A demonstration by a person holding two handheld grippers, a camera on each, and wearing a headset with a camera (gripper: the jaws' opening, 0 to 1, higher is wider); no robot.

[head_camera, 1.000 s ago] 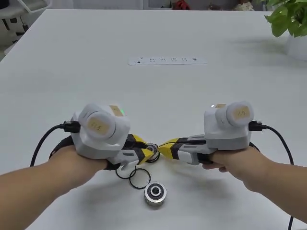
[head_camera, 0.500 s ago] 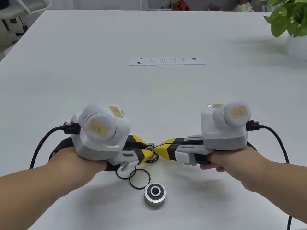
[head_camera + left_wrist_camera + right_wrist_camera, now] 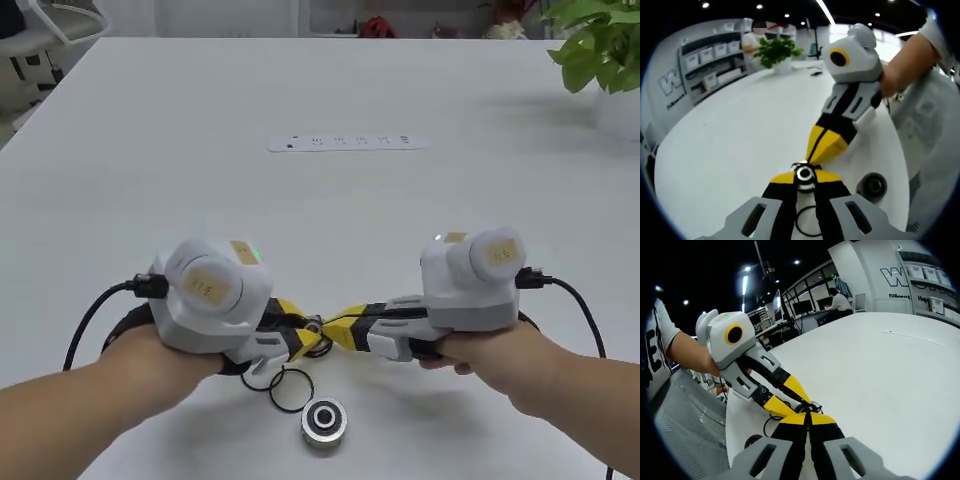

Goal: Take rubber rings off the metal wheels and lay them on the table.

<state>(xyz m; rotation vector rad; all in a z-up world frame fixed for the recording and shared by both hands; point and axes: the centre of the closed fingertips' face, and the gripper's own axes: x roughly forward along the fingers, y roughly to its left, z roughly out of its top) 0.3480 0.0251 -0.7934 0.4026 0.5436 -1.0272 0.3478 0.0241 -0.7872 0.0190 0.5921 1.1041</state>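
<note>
A broad white desk (image 3: 150,130) takes up the middle of the room. A white power strip (image 3: 347,143) lies toward its far edge and a green leafy plant (image 3: 590,40) stands at the far right corner.

The two grippers meet close to the near edge, and their yellow tips crowd together and hide a good deal. I cannot tell whether a thin ring is caught between the tips of the right gripper (image 3: 809,416). Its jaws are pressed together, with the tips up against a small silver metal wheel (image 3: 805,172). The left gripper (image 3: 805,176) clamps that wheel between its own tips.

Two loose black rubber rings (image 3: 290,388) lie overlapping on the desk just below the left gripper, which partly covers one of them. A second metal wheel (image 3: 325,421) lies flat just beside them, nearer the near edge. Whether it carries a ring is hard to make out.
</note>
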